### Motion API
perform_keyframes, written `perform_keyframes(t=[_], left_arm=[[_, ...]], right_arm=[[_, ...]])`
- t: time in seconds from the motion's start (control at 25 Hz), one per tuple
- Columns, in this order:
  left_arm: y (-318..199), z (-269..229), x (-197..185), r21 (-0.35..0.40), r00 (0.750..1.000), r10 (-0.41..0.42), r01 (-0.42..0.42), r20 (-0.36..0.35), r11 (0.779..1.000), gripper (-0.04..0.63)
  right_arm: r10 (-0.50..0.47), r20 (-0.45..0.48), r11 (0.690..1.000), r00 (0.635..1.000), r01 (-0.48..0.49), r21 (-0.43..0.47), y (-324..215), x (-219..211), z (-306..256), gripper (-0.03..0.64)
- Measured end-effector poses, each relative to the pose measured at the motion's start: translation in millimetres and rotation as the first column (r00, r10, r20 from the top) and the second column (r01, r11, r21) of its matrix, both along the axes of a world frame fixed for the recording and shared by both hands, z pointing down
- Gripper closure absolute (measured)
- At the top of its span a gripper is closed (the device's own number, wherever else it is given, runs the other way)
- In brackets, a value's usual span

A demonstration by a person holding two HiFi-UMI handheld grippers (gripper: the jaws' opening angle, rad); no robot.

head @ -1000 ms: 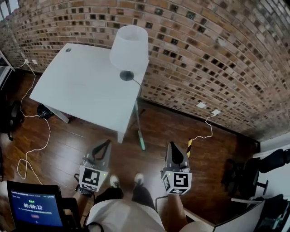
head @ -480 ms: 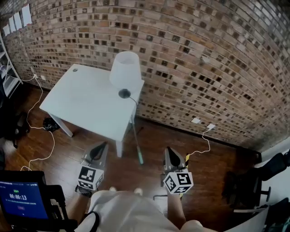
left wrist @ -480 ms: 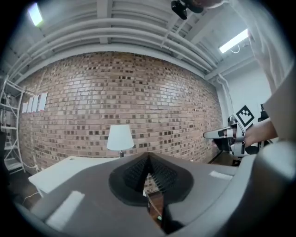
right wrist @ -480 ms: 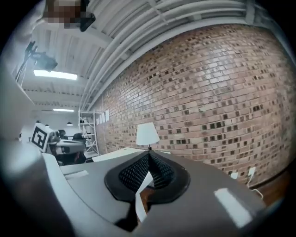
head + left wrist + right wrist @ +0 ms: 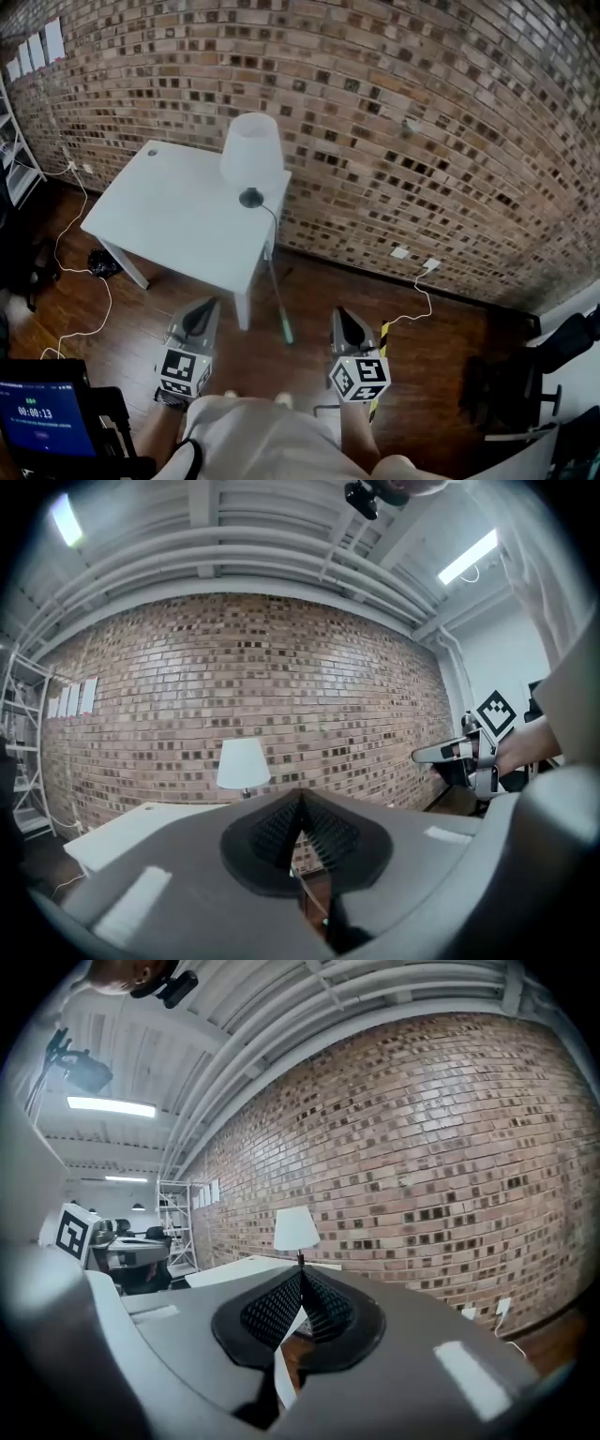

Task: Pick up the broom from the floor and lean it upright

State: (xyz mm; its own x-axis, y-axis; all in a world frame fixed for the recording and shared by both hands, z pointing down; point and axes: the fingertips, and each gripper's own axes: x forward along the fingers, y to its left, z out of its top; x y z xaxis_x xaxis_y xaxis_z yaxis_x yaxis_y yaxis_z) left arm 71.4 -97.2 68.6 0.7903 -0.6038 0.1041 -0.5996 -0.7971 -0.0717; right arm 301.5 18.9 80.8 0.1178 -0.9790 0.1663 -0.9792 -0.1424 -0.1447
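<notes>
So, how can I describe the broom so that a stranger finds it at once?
Find the white table with the lamp against the brick wall. Just right of its nearest leg is the broom: a thin pale stick, much slimmer than that leg, with a green end.

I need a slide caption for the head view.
Left claw and right claw, both shut, face a white table with a lamp.

Text read | head view, lower left: screen [image 5: 36, 417] showed a timer, 00:00:13; its smaller lines were too blurred for me | my left marker cube [image 5: 184, 372] and right marker cube [image 5: 359, 377]: black-and-white square codes, no letters | upper left: wall sheets [image 5: 37, 45] were unreadable
</notes>
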Motion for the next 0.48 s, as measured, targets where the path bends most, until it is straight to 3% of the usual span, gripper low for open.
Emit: perform_keyframes(t=[0.28, 0.48], left_arm=[[17.8, 11.6, -19.2, 0.035, 0.997, 0.01, -0.013, 0.077, 0.999, 0.594], [35.7, 42.5, -47.9, 0.012, 0.992, 0.018, -0.019, 0.124, 1.0, 0.595]], right_arm=[[0.009, -0.019, 0.999, 1.0, -0.01, -0.047, 24.6, -19.0, 9.5, 0.604], [0.052, -0.012, 0.992, 0.999, -0.053, -0.117, 63.5, -30.9, 34.0, 0.604]])
